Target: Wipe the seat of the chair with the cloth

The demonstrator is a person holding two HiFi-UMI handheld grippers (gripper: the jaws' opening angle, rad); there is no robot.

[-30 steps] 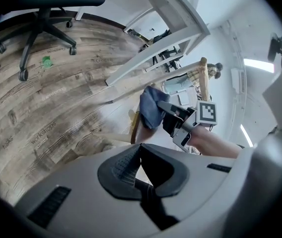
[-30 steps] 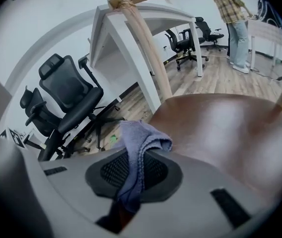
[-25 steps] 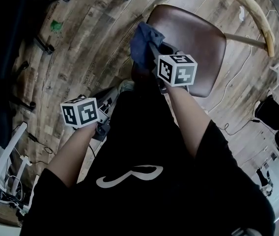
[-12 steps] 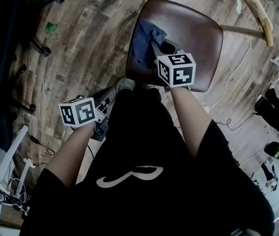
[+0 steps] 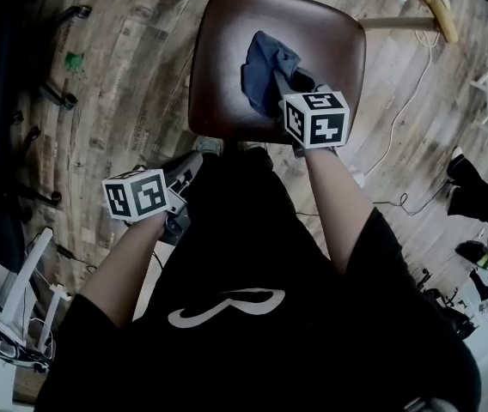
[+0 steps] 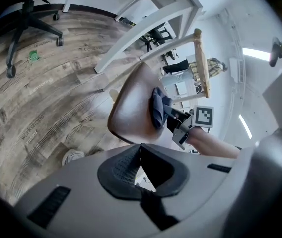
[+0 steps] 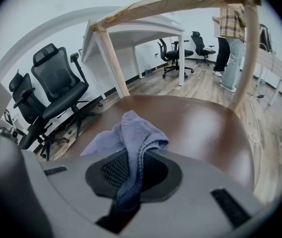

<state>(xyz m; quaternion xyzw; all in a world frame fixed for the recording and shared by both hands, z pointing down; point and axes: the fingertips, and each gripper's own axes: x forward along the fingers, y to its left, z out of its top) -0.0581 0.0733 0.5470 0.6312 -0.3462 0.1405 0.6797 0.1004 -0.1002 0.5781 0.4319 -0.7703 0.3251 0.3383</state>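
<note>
Jaws of right gripper (image 7: 131,180) pinching blue cloth (image 7: 133,130) on brown chair seat (image 7: 205,128), left gripper (image 6: 140,150) jaws pressed together, empty

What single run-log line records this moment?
right gripper: shut on cloth | cloth: on chair seat | left gripper: shut, empty, off chair

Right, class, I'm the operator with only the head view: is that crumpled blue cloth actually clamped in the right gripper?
Observer: Yes. In the right gripper view, the right gripper has its fingers shut on the crumpled blue cloth.
Operator: And the left gripper?
Observer: Its own view shows the left gripper shut, with nothing between the fingers.
Operator: Anyone nearby?
Observer: A person in a plaid shirt stands beyond the chair's pale wooden backrest.
</note>
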